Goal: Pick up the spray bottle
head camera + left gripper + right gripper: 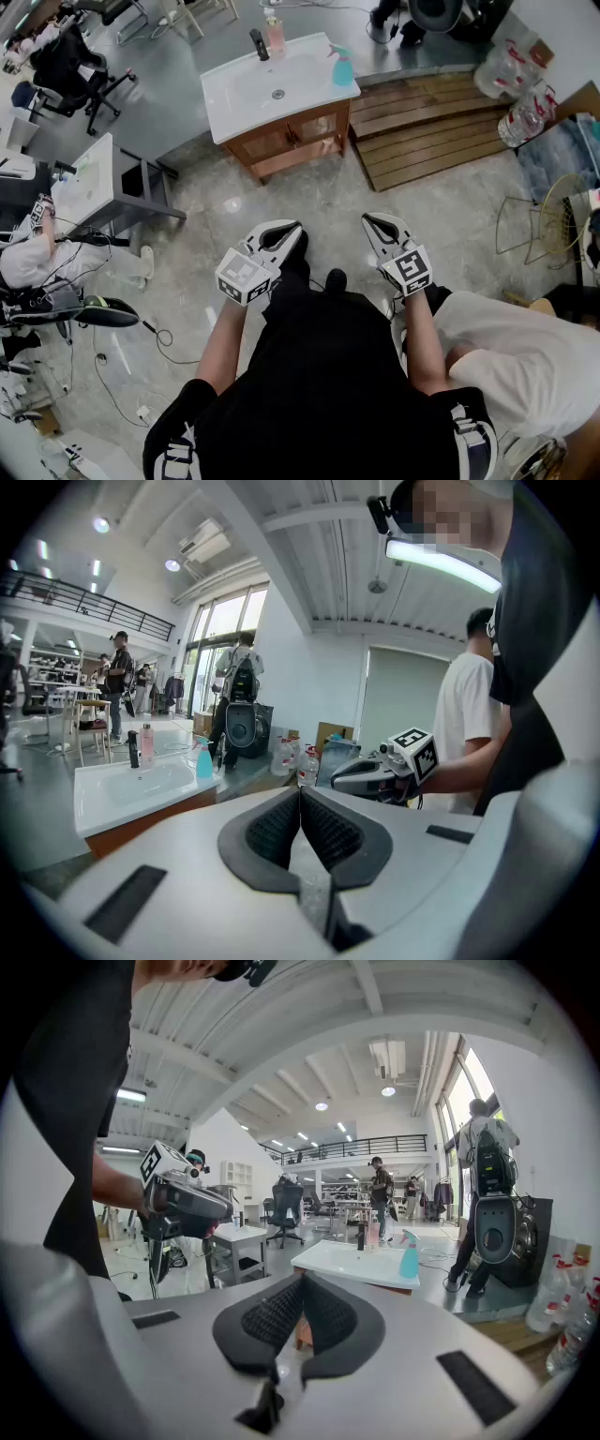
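The teal spray bottle (343, 67) stands upright on the right rim of a white washbasin (239, 108), well ahead of both grippers. It shows small in the left gripper view (203, 760) and in the right gripper view (410, 1256). My left gripper (284, 229) is held at waist height over the floor, shut and empty, its pads (281, 827) meeting. Beside it, my right gripper (377, 225) is shut too, with nothing between its pads (323, 1316). Each gripper sees the other: the right gripper (375, 775) and the left gripper (187, 1199).
A pink bottle (274, 36) and a black tap (258, 44) stand at the basin's back. A wooden platform (431, 131) with bagged water bottles (520, 103) lies right of the cabinet. A grey desk (94, 183) and seated people are left; a wire chair (548, 225) is right.
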Action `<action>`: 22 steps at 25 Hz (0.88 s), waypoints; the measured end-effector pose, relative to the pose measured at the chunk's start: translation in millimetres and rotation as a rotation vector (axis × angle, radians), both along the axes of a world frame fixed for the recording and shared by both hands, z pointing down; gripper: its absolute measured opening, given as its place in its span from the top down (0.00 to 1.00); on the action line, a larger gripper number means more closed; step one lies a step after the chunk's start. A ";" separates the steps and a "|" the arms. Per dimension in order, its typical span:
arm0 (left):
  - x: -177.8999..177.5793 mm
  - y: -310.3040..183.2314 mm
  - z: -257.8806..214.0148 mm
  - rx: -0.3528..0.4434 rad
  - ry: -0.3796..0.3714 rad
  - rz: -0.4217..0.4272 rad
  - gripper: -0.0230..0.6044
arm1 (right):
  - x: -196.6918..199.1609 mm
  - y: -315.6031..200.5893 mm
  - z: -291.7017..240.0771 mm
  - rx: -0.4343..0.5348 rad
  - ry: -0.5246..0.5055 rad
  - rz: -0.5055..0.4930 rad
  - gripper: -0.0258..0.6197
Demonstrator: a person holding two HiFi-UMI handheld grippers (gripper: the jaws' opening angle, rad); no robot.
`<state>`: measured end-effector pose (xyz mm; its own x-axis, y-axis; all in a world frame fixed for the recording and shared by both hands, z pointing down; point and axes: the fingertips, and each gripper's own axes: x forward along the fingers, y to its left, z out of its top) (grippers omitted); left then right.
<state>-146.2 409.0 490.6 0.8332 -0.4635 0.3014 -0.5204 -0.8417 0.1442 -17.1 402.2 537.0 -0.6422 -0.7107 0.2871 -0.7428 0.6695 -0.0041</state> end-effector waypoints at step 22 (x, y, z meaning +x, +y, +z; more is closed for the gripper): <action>-14.8 -86.0 5.4 -0.015 0.012 0.090 0.93 | -23.9 -65.1 -3.9 -0.009 0.031 0.076 0.93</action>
<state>-160.9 323.0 496.0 0.8752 -0.3816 0.2972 -0.4404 -0.8828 0.1633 -41.1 337.1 533.1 -0.5773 -0.7543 0.3125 -0.7913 0.6113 0.0136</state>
